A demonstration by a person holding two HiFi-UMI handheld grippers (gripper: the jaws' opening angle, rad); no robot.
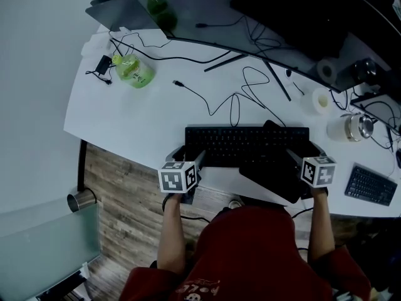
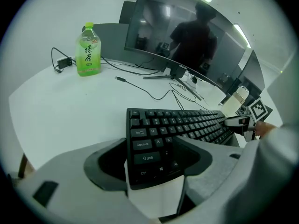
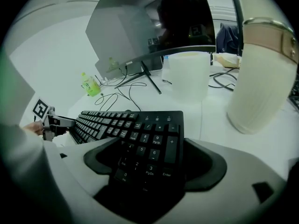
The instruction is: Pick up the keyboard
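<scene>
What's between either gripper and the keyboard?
Nothing visible. The keyboard's left end sits between the left gripper's open jaws, and its right end between the right gripper's open jaws. The cables lie behind it, clear of both.

All 3 views are dim with a cool greenish cast. The white desk (image 1: 144, 118) is the brightest surface, its shadows soft. Ceiling strip lights glare in the monitor (image 2: 187, 36). Both gripper views bulge strongly inside black round borders, and the keyboard (image 3: 140, 139) blurs and darkens nearest the lens.
</scene>
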